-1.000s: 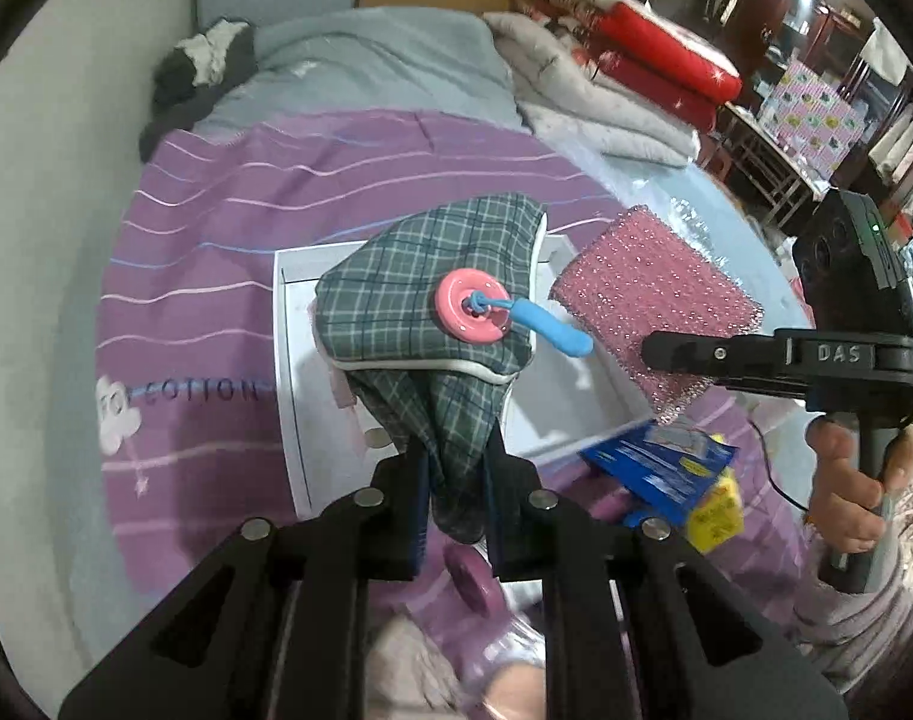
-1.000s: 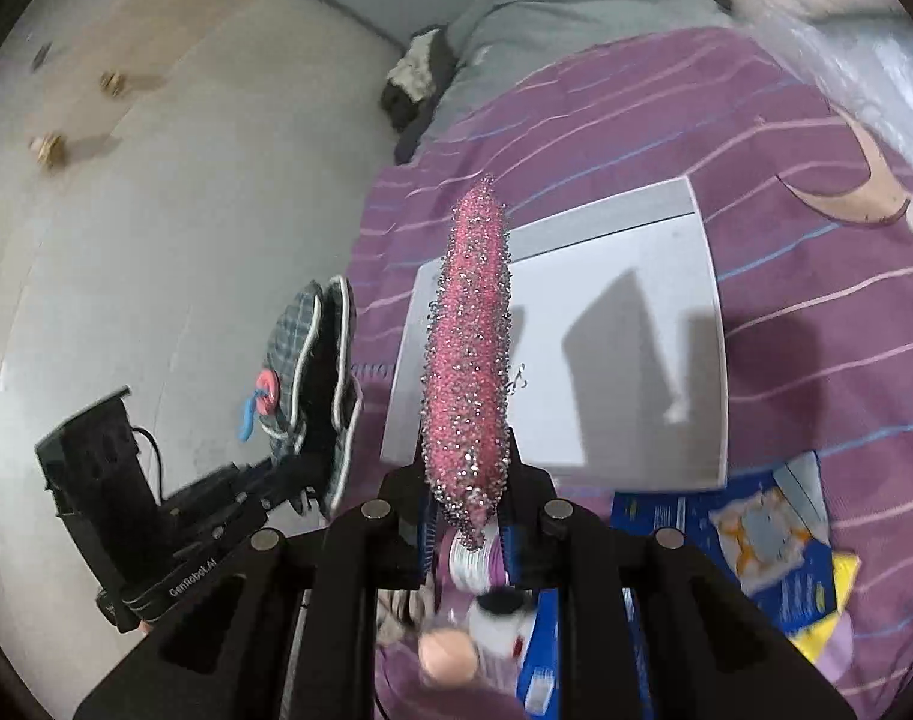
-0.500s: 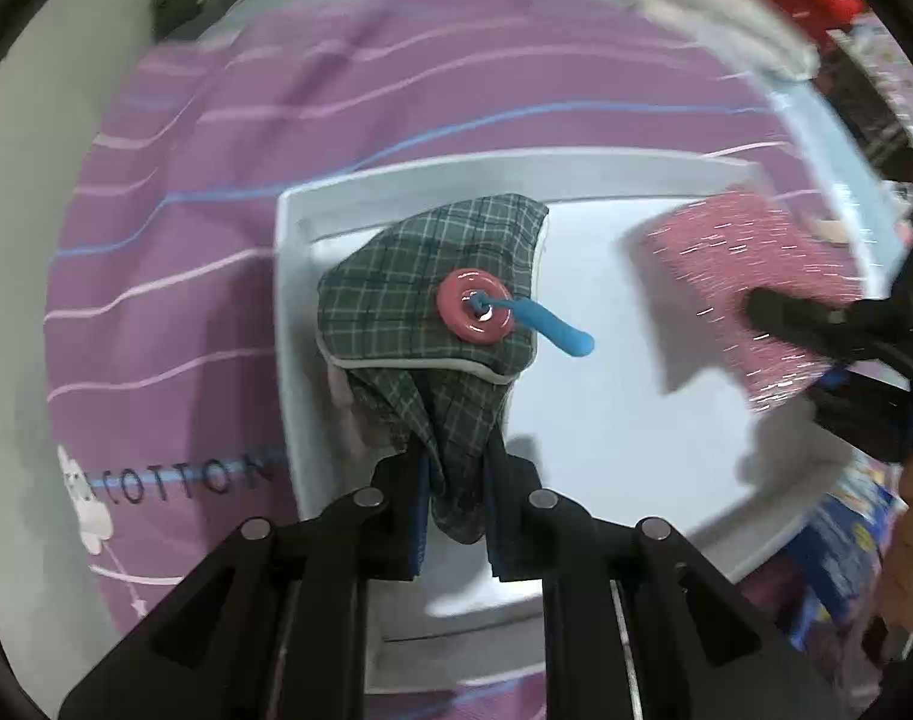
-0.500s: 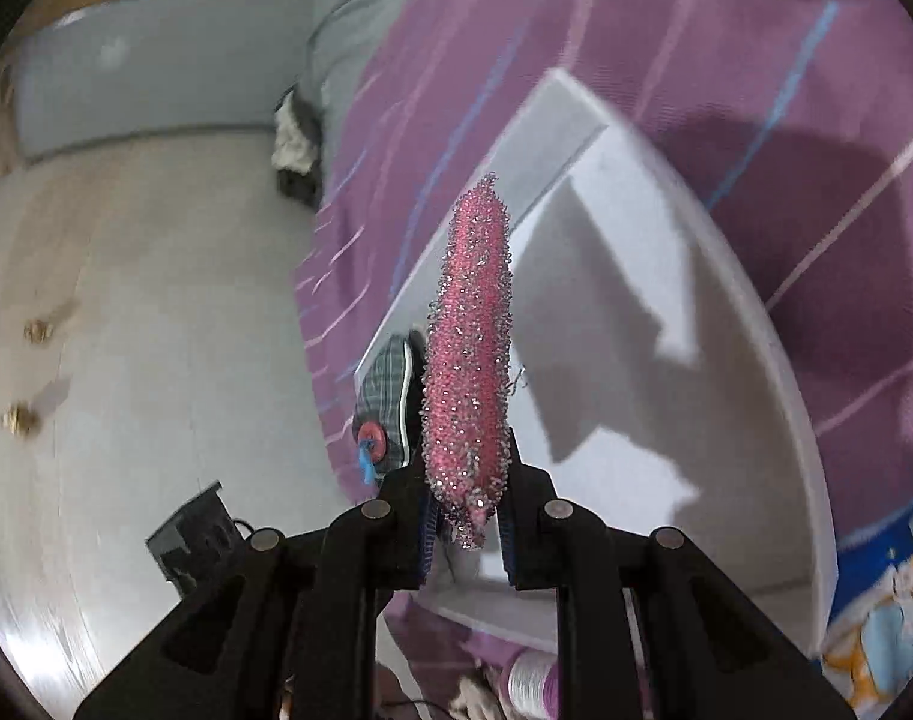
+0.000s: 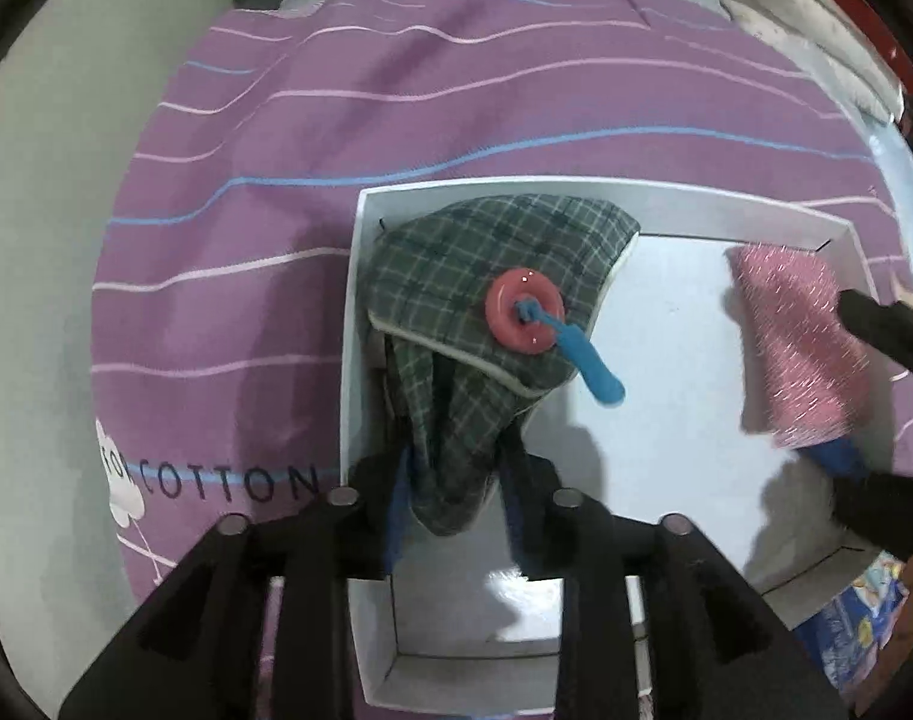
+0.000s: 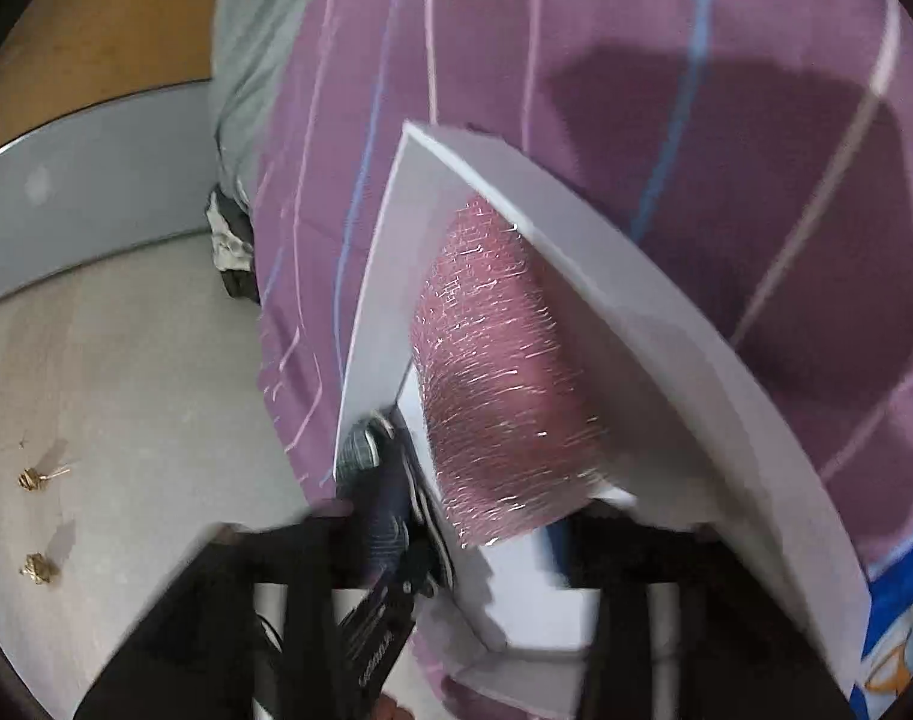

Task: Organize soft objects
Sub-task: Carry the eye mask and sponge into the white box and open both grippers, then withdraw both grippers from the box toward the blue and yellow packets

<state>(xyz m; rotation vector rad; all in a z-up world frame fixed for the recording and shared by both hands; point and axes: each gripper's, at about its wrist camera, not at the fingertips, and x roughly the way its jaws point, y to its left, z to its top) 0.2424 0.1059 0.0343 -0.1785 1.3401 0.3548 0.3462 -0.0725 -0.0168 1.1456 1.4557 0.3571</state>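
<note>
Both soft things are in the white box (image 5: 360, 324) now, so most of this step looks done. What's left, as far as you can see, is letting go and pulling both tools out; whether more soft things wait outside the box, the views don't show.

Your left gripper (image 5: 453, 507) is at the near-left side of the box. Its jaws are opening, about mid-width, and the tail of the plaid cloth (image 5: 480, 276) hangs between them; the pads look clear of the fabric, not pinching. The cloth itself lies heaped against the box's left wall, with a pink ring toy (image 5: 523, 310) and its blue handle on top.

Your right gripper (image 6: 474, 546) is at the box's right side. Its jaws are opening and already stand wide. The pink sponge (image 6: 498, 372) sits between them, lying flat on the box floor against the right wall. The picture is blurred there, so you can't tell for sure if a pad touches it, but it doesn't look squeezed.

The box sits on the purple striped bedspread (image 5: 396, 90).
</note>
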